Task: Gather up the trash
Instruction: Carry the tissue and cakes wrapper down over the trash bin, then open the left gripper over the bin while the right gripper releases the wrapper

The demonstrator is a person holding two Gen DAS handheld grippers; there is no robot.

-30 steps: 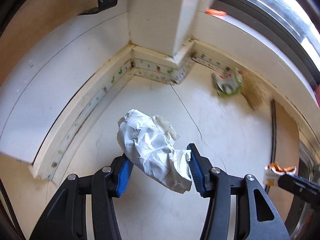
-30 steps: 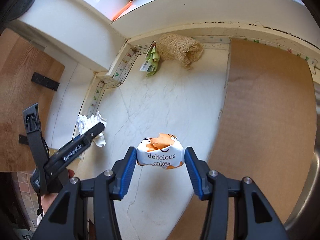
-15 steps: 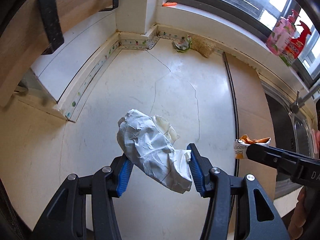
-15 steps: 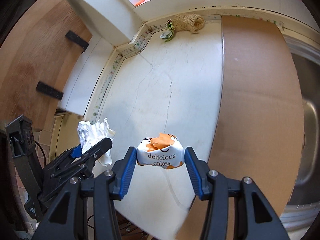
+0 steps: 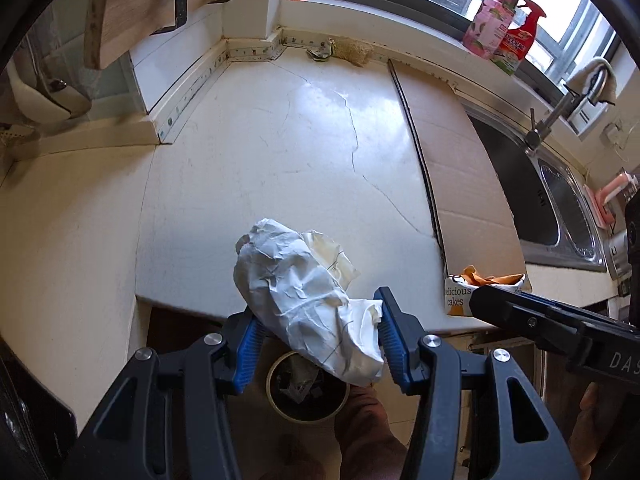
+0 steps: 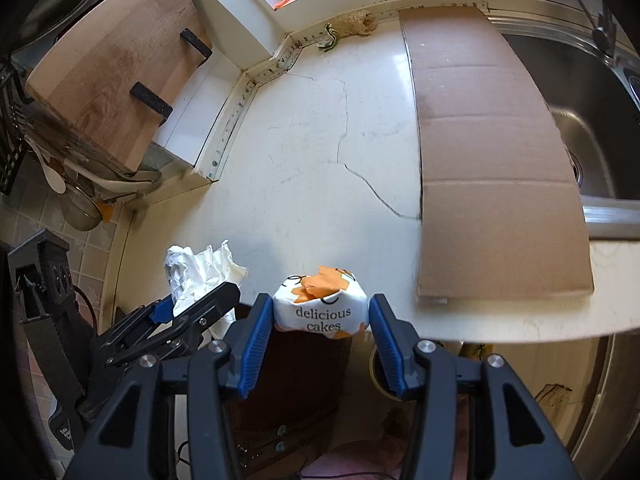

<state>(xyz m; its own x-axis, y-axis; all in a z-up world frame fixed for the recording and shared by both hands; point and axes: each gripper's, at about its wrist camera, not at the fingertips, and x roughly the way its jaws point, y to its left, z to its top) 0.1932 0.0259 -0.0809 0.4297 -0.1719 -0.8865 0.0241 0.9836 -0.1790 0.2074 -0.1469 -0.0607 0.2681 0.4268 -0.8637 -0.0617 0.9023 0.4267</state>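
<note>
My left gripper (image 5: 316, 332) is shut on a crumpled white paper wad (image 5: 300, 292), held past the counter's front edge above a round trash bin (image 5: 308, 392) on the floor. My right gripper (image 6: 316, 320) is shut on a white and orange "delicious cakes" wrapper (image 6: 320, 308), also at the counter's front edge. The wrapper shows in the left wrist view (image 5: 464, 292) and the paper wad in the right wrist view (image 6: 196, 272). A green wrapper (image 5: 322, 50) lies at the back of the counter by the wall.
The white cracked counter (image 5: 280, 140) carries a flat cardboard sheet (image 6: 480, 140). A steel sink (image 6: 592, 120) with a tap (image 5: 560, 100) lies right. A loofah (image 5: 354, 50) sits by the wall. Bottles (image 5: 496, 28) stand on the windowsill. A wooden board (image 6: 108, 68) is at left.
Both grippers have pulled back from the counter's back corner to beyond its front edge, each still holding its trash. The bin on the floor has come into view.
</note>
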